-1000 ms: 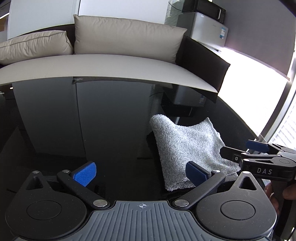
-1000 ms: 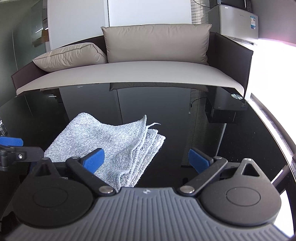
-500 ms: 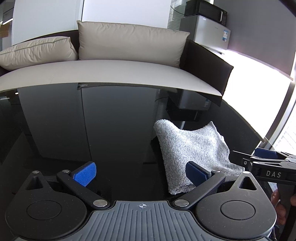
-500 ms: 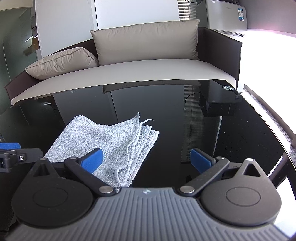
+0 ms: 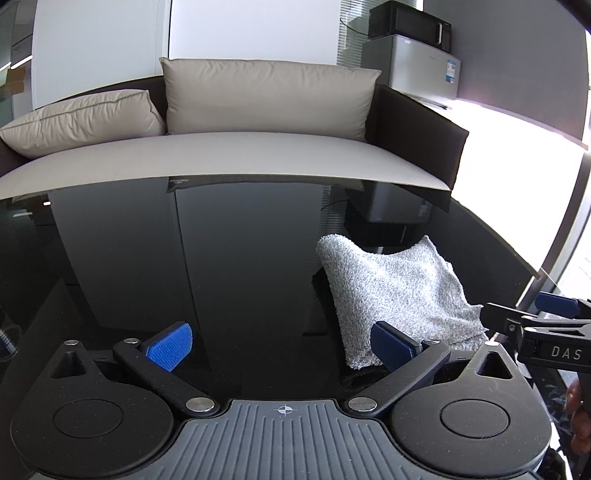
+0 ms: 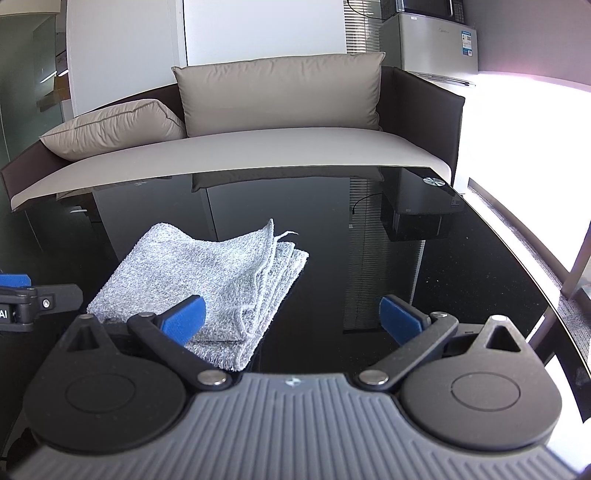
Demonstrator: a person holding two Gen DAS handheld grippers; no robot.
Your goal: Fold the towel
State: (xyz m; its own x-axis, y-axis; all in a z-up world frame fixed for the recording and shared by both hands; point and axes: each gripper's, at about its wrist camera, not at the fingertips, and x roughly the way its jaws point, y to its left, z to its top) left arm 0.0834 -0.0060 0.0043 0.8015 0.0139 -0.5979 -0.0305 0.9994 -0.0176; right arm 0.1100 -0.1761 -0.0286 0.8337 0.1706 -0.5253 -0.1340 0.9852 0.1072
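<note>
Towel (image 6: 218, 273) lies folded in layers on the black counter (image 6: 424, 266), between both grippers. Left gripper (image 5: 280, 341) and right gripper (image 6: 291, 319) hover low, jaws spread wide, holding nothing. The towel's near edge is hidden behind blue pads (image 6: 184, 319)

1. A glossy black tabletop (image 6: 461, 266) mirrors the room.
2. Beyond its far edge stands a sofa (image 5: 229, 155) with a pale seat, dark arms and two beige cushions (image 5: 269, 96).
3. Behind the sofa rises a white wall (image 6: 258, 26).
4. Past the far right corner, a small grey fridge (image 5: 410, 66) carries a black microwave (image 5: 410, 24).
5. Strong daylight floods in along the right edge from a window (image 6: 535, 129).
</note>
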